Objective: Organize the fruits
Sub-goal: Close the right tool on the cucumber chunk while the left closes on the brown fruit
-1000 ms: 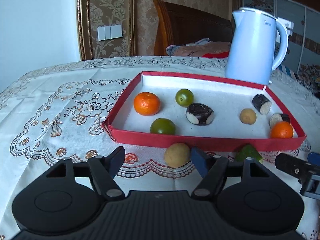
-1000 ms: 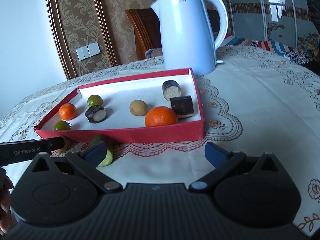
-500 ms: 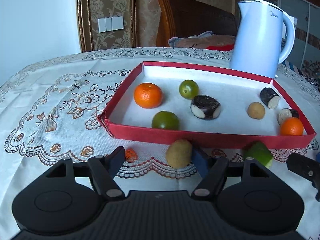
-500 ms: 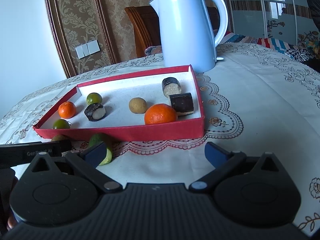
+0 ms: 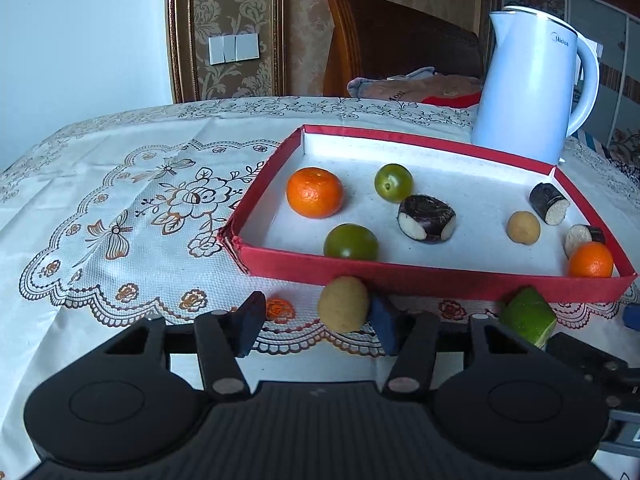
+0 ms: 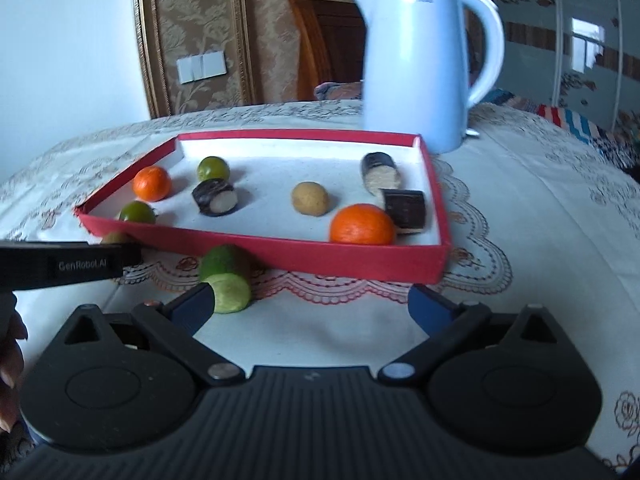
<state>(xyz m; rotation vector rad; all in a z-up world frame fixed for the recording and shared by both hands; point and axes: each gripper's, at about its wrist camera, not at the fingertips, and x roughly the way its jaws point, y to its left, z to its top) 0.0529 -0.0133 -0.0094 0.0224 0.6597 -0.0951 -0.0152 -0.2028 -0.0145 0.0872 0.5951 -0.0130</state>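
A round brown fruit (image 5: pixel 343 304) lies on the tablecloth in front of the red tray (image 5: pixel 440 278). My left gripper (image 5: pixel 318 320) is closing around it: the right pad touches the fruit, the left pad stands apart. A cut lime piece (image 6: pixel 226 280) lies before the tray, just beside the left finger of my right gripper (image 6: pixel 312 308), which is open and empty. In the tray lie two oranges (image 5: pixel 315 192), two green fruits (image 5: pixel 351 242), a brown fruit (image 5: pixel 523 227) and several dark cane pieces (image 5: pixel 426 219).
A pale blue kettle (image 5: pixel 528 92) stands behind the tray's far right corner. A wooden chair (image 5: pixel 384 40) with cloth on it sits beyond the table. The left gripper's black side (image 6: pixel 60 266) and a hand (image 6: pixel 10 360) show at the right wrist view's left edge.
The left gripper's jaws have narrowed around the brown fruit. The right wrist view has rolled, and the lime now sits closer beside its left finger.
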